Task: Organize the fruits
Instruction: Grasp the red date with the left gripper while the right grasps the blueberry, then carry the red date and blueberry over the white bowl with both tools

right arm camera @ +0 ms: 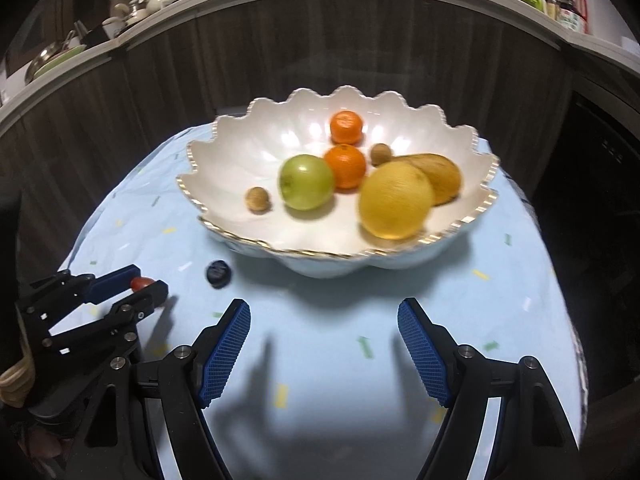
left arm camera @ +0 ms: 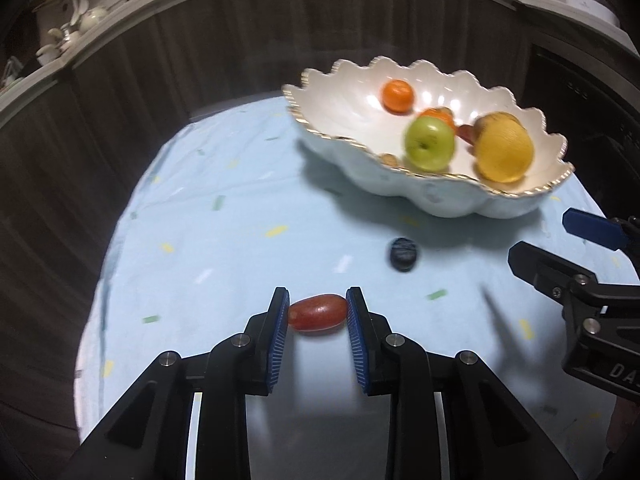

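My left gripper [left arm camera: 318, 306] is shut on a red grape [left arm camera: 318, 314] just above the light blue cloth; it also shows in the right wrist view [right arm camera: 148, 280] with the grape [right arm camera: 141, 282] between its pads. A dark blueberry [left arm camera: 404, 254] [right arm camera: 218, 273] lies on the cloth in front of the white scalloped bowl [left arm camera: 340, 96] [right arm camera: 236, 176]. The bowl holds a green apple [right arm camera: 306, 182], two oranges [right arm camera: 345, 166], a yellow fruit [right arm camera: 394, 206], a brown fruit [right arm camera: 440, 178] and two walnuts [right arm camera: 257, 199]. My right gripper [right arm camera: 324, 312] is open and empty, short of the bowl; it shows at the right edge of the left wrist view [left arm camera: 540, 240].
The round table under the blue cloth [right arm camera: 320, 360] drops off at the left and right edges. A dark wood wall [right arm camera: 200, 72] stands behind it, topped by a shelf with dishes [right arm camera: 132, 8] and bottles [right arm camera: 560, 4].
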Demonstrator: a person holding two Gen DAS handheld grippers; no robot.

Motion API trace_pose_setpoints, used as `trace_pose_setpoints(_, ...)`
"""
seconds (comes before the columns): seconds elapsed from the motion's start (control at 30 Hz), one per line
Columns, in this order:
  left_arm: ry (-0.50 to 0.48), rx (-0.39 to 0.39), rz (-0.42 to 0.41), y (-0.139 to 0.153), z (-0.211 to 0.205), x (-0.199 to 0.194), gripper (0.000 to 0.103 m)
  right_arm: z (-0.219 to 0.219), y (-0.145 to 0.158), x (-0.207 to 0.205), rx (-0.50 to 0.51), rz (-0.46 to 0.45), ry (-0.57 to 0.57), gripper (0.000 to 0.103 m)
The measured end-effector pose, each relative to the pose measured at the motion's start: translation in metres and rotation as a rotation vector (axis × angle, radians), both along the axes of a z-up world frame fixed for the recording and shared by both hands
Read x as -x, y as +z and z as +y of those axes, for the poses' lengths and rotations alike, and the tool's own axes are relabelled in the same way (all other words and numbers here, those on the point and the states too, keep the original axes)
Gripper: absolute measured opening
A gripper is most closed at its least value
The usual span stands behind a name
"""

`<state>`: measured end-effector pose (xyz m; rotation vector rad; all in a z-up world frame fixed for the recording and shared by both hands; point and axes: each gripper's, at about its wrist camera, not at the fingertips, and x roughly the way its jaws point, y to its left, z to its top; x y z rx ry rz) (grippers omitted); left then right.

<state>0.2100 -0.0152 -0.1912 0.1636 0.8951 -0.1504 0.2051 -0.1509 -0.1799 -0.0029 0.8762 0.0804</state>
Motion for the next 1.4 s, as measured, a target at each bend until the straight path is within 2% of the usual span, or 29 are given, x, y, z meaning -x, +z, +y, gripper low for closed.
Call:
trace_pose_setpoints(0.27, 0.039, -0.02, -0.046, 0.006, 0.029, 0.003, 0.029, 0.035, -0.01, -0.015, -0.014, 0.031, 0.042, 0.063)
trace_pose_setpoints(0.53, 0.082, -0.008, -0.04, 0.003, 0.053, 0.001, 0.029, 0.066, -0.02, -0.028, -0.016, 0.052, 0.084, 0.048)
trace_pose_setpoints(0.93, 0.116, 0.017, -0.044, 0.005, 0.065, -0.001, 0.029, 0.078, -0.028, -0.041, -0.002, 0.07, 0.078, 0.023)
trace_pose_setpoints(1.2, 0.122, 0.023, -0.041, 0.005, 0.064, 0.0, 0.029, 0.079, -0.029, -0.039, 0.007, 0.069, 0.087, 0.021)
trace_pose_setpoints(1.4, 0.118, 0.025, -0.052, 0.01, 0.062, 0.003, 0.029, 0.079, -0.017, -0.033, 0.007, 0.05, 0.1, 0.021)
